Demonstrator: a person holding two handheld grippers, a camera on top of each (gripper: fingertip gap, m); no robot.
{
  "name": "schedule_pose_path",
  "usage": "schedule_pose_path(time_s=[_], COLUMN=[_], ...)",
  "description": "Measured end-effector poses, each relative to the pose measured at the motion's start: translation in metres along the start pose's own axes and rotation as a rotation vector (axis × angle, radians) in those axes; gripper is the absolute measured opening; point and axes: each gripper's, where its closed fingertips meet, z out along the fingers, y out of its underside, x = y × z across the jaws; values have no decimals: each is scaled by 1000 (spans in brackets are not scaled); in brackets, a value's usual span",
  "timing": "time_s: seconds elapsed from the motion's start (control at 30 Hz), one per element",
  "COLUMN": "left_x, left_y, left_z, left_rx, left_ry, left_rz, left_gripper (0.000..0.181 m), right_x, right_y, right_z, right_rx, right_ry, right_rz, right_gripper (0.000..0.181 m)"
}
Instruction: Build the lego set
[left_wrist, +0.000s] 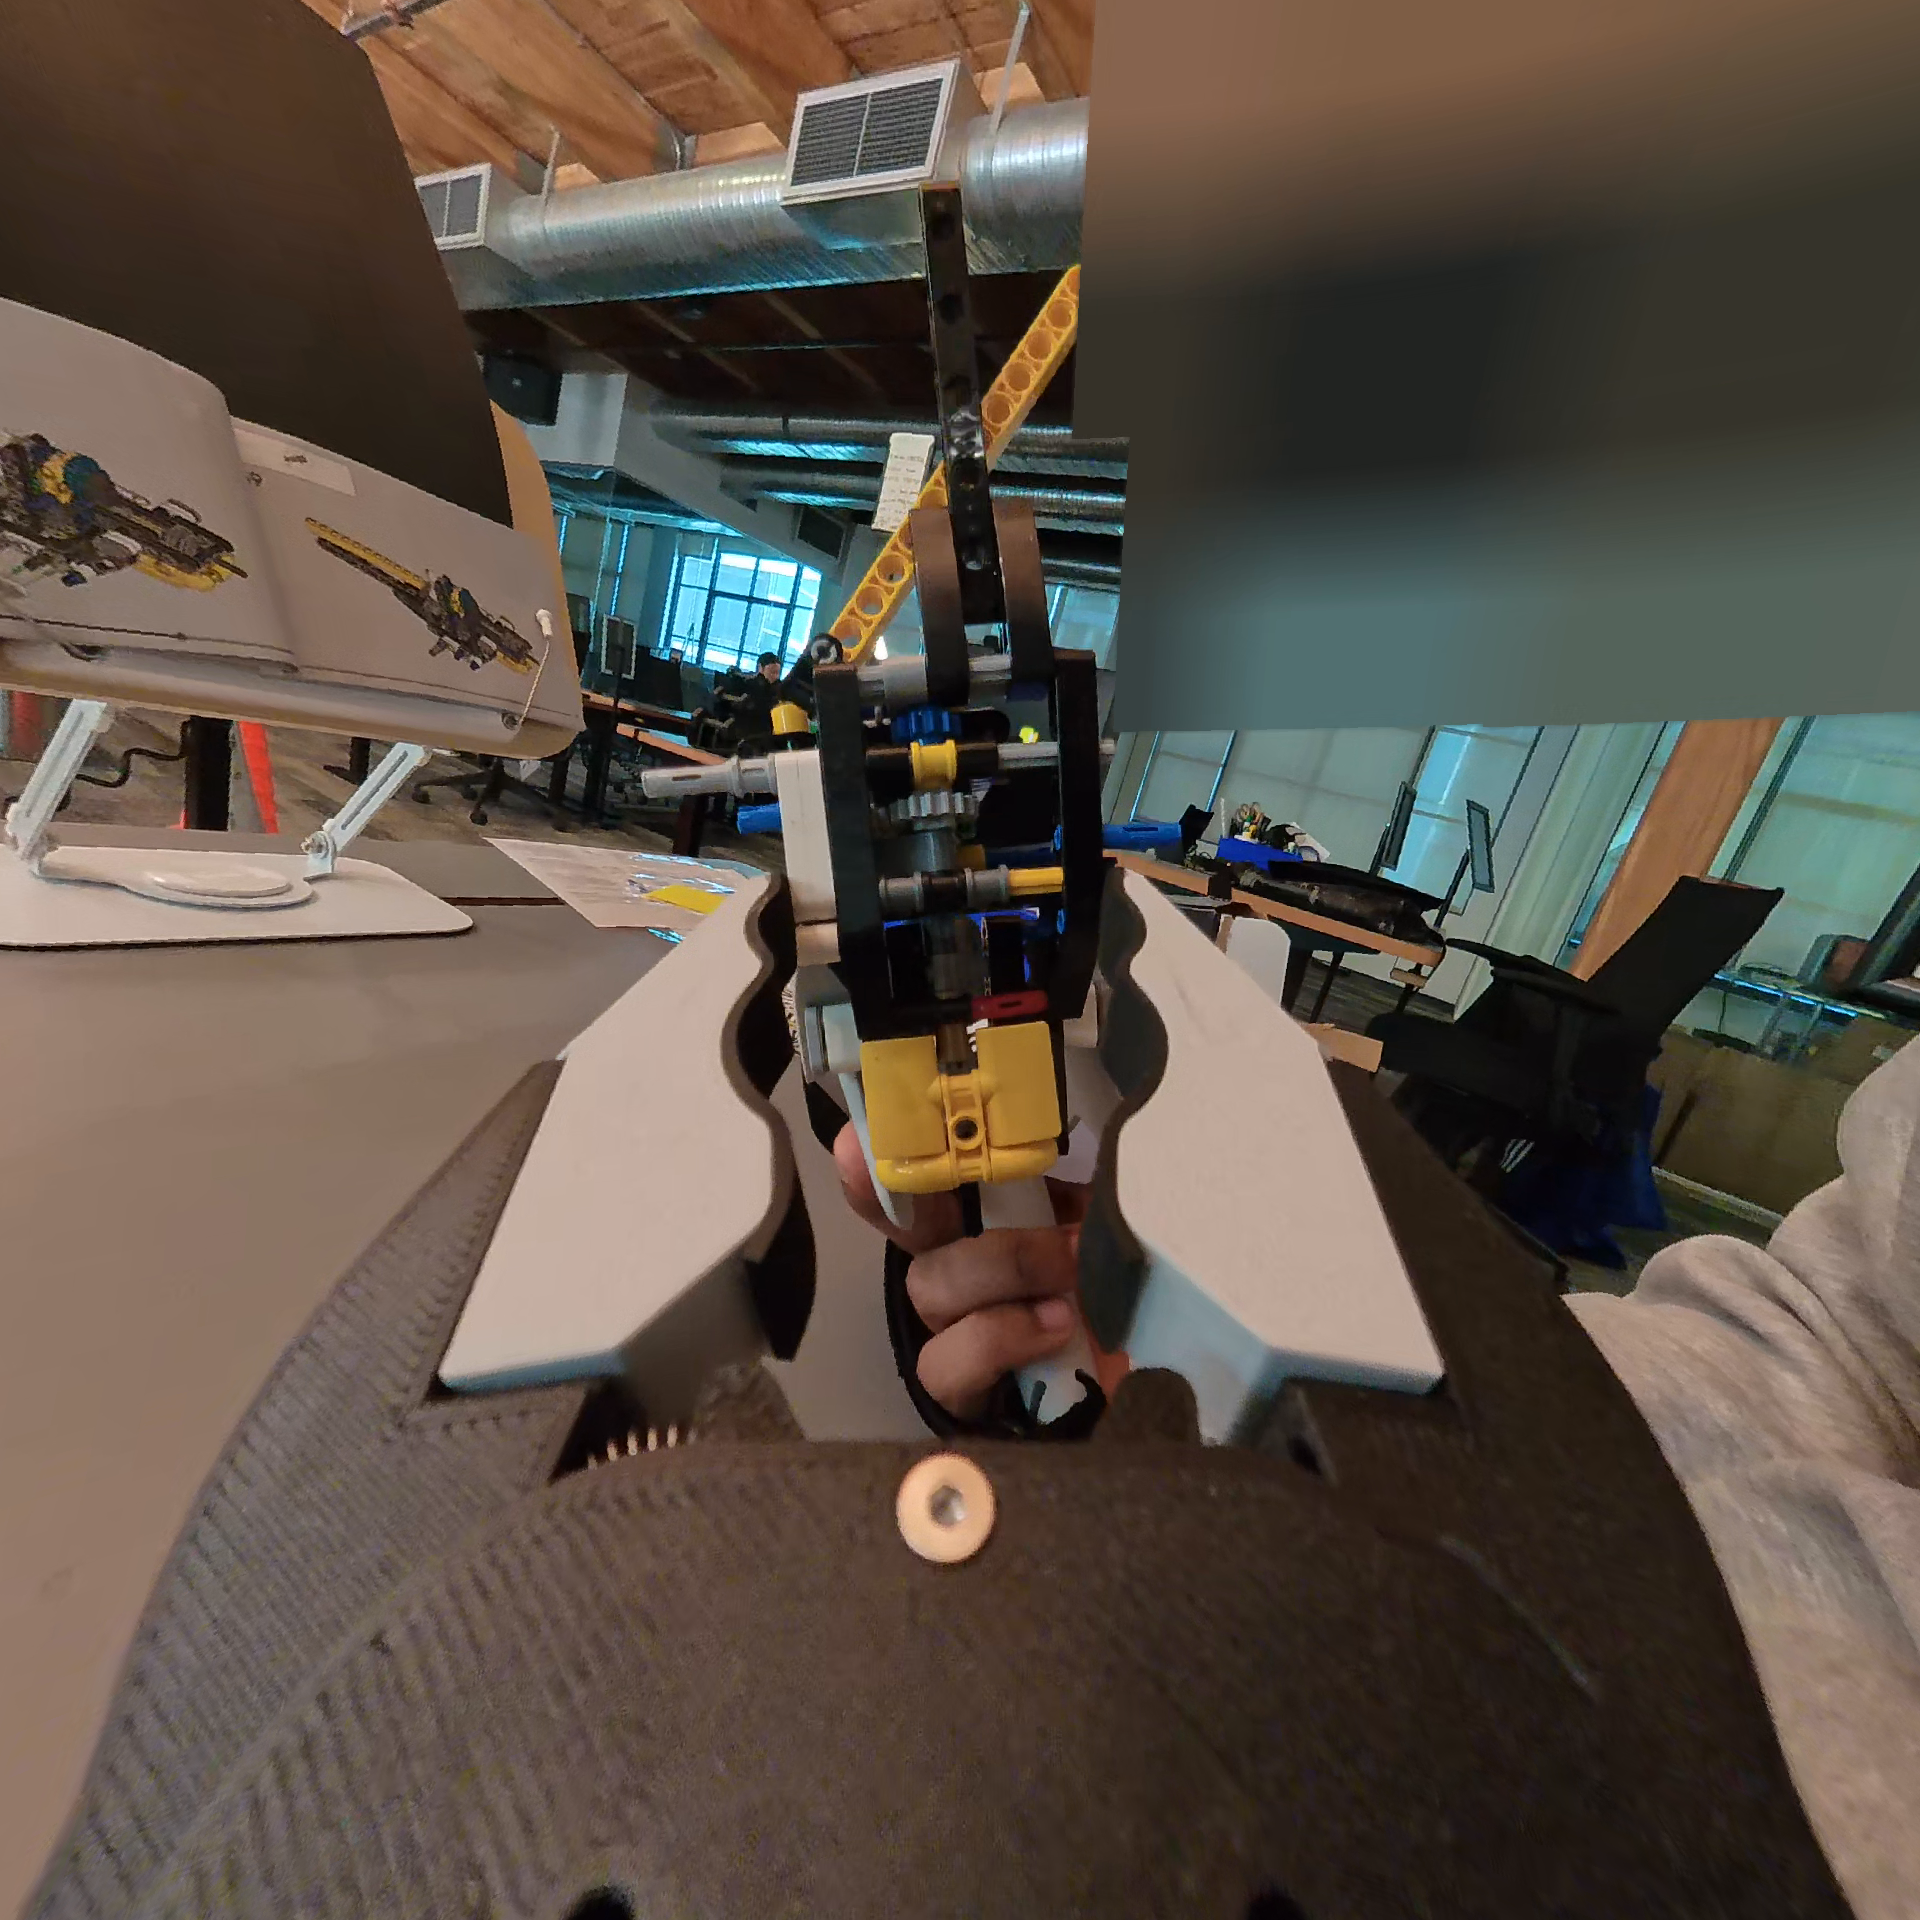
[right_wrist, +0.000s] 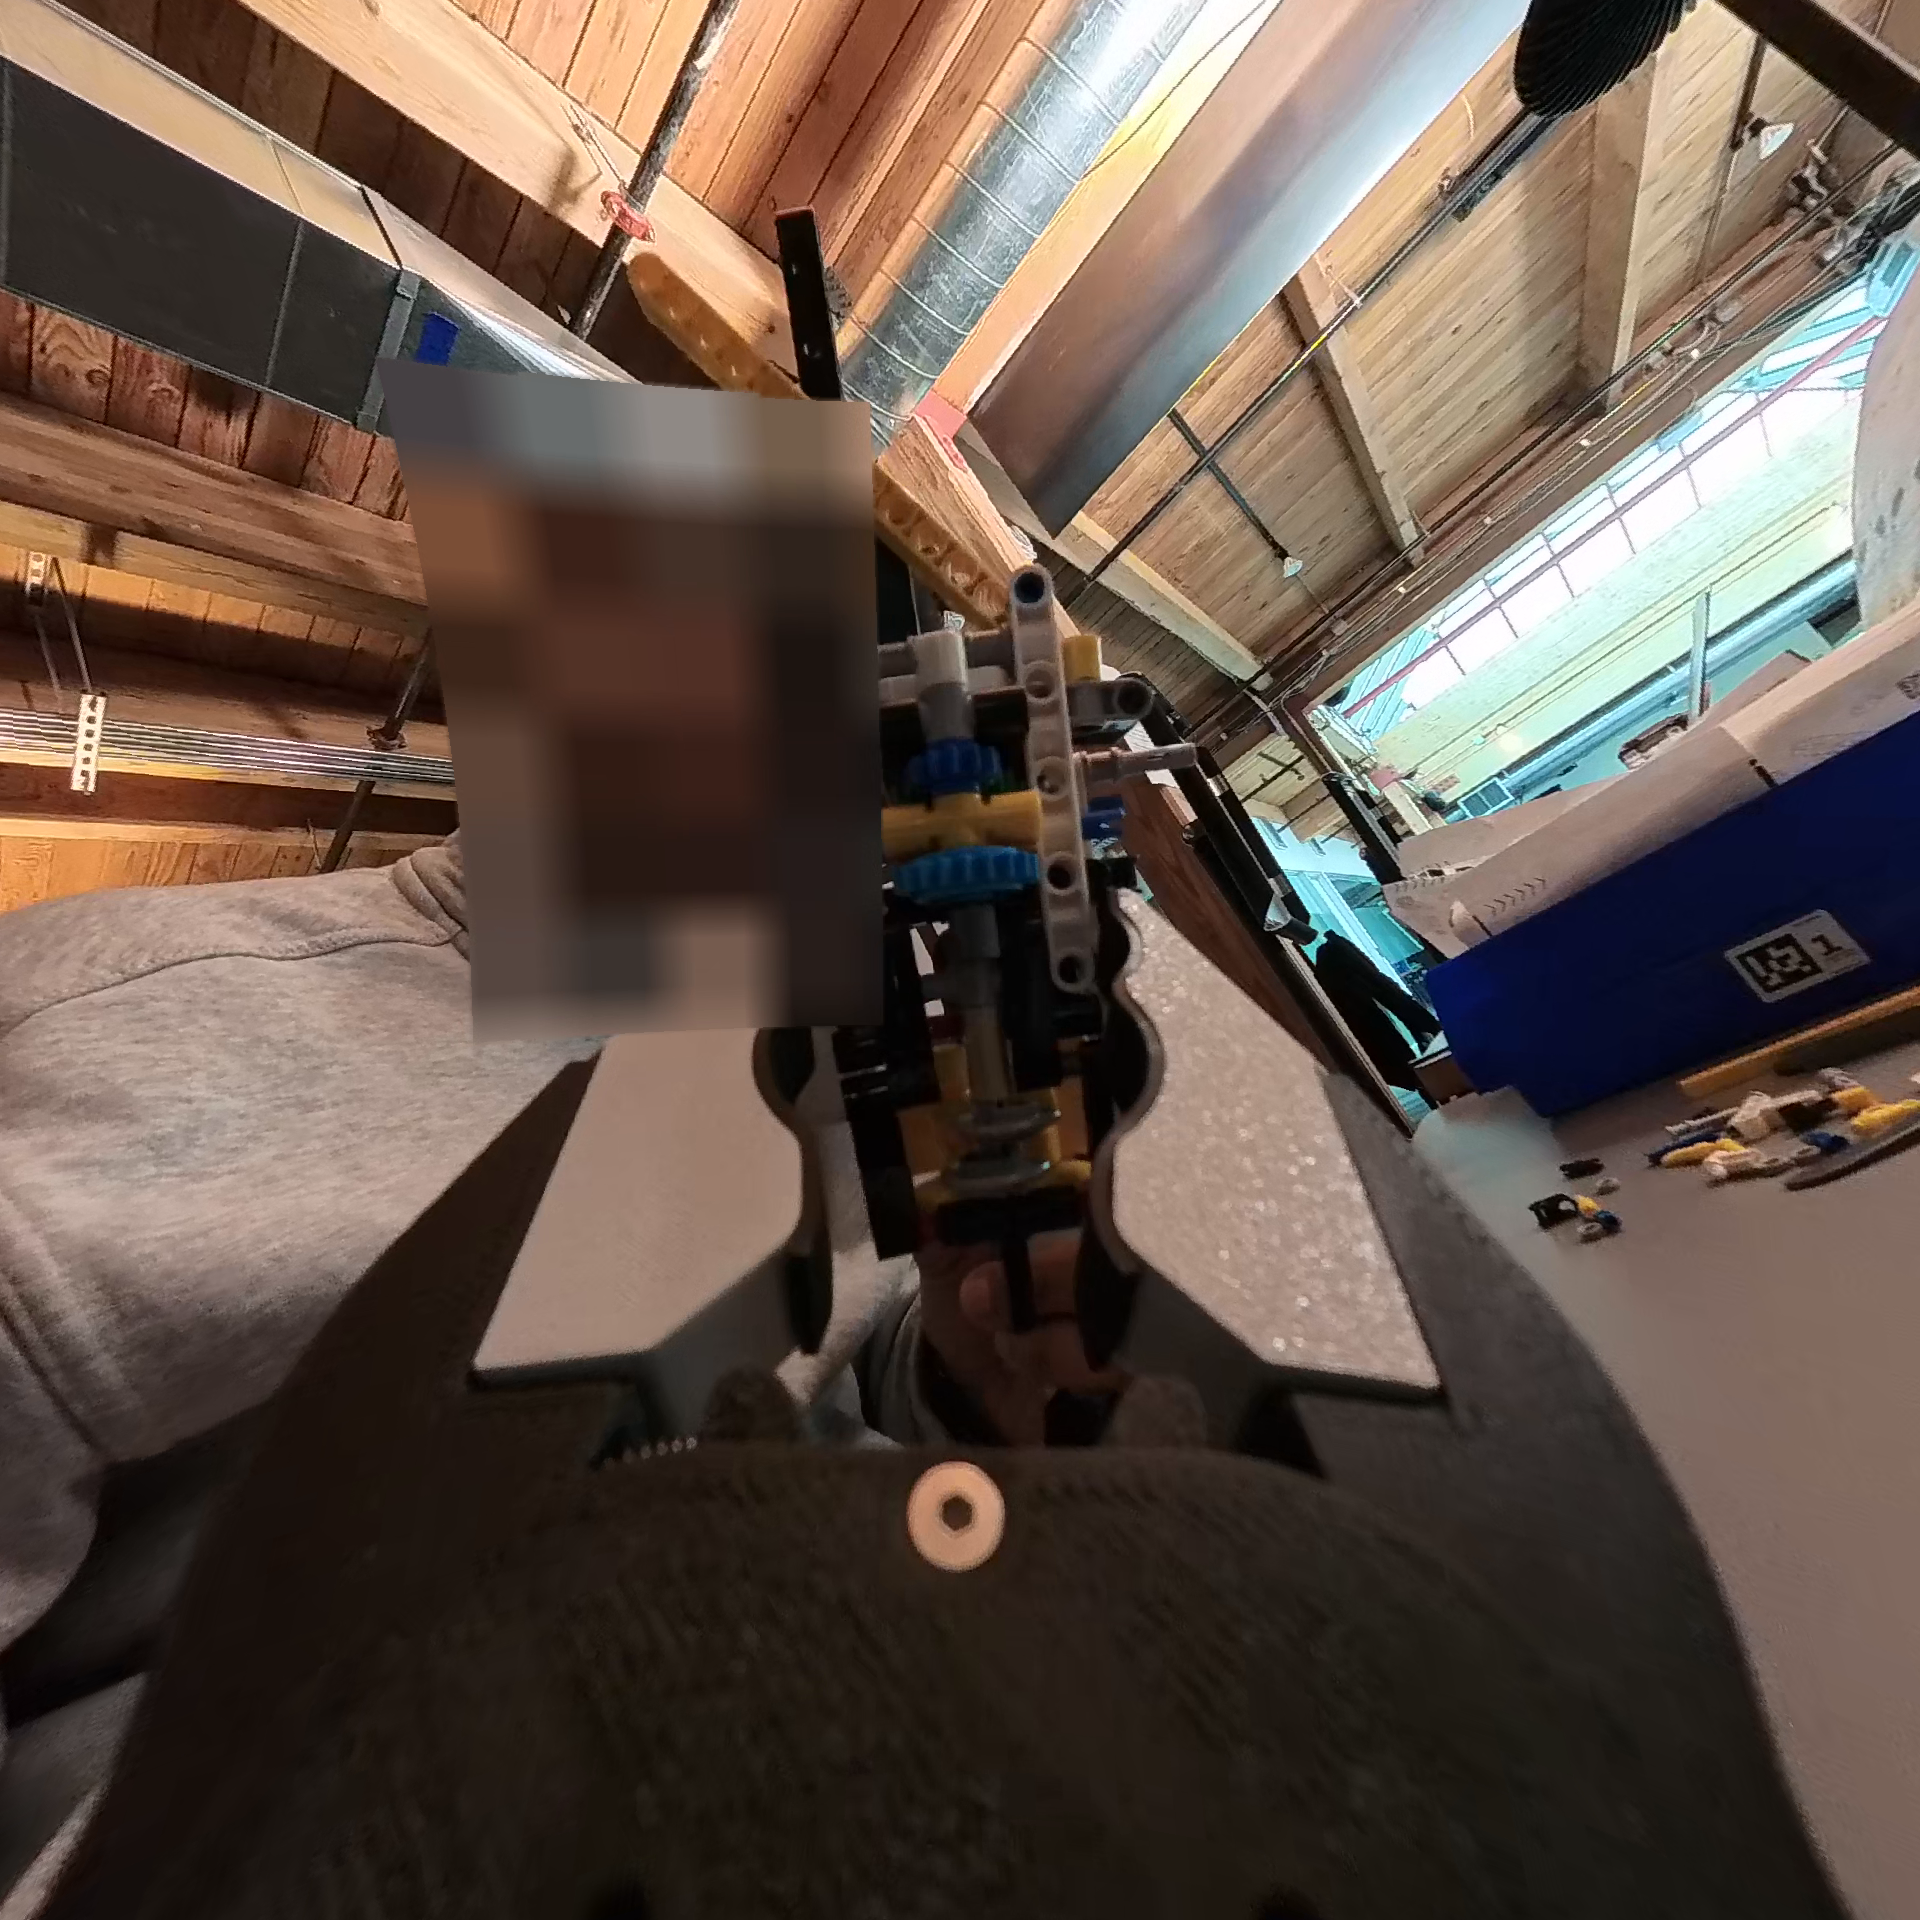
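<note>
1. Between both sets of grey fingers, lifted clear of the dark table (left_wrist: 260, 1091), sits the half-built black, yellow and blue plastic Lego model (left_wrist: 961, 935), seen from each wrist camera.
2. Left gripper (left_wrist: 940, 1039): its jaws are closed onto the model's lower frame, pads pressing either side.
3. Right gripper (right_wrist: 966, 1091): its jaws likewise clamp the model's base, near the grey axle and discs.
4. Judged handling: light and rigid overall, but pin-joined, so the long black beam (left_wrist: 956, 364) and yellow perforated beam (left_wrist: 987, 436) rising toward 12 o'clock could pop loose if levered. Better to hold the boxy frame low down, not gears or thin axles.
5. Pose: both grippers tilt upward, cameras facing ceiling ducts; a bare hand (left_wrist: 987, 1299) shows behind the left gripper's fingers.
6. Elsewhere: an open instruction booklet on a white stand (left_wrist: 260, 582) at 9 o'clock in the left view; loose small pieces (right_wrist: 1714, 1143) lie at 3 o'clock in the right view, beside a blue bin (right_wrist: 1662, 935).
</note>
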Motion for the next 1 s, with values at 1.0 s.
schedule_pose_path(time_s=[1.0], left_x=[1], left_y=[0], left_z=[-2], left_rx=[10], left_ry=[15], left_rz=[-11], left_gripper=[64], right_x=[1], right_y=[1], right_z=[1], right_rx=[-7], right_ry=[9], right_rz=[3], right_gripper=[51])
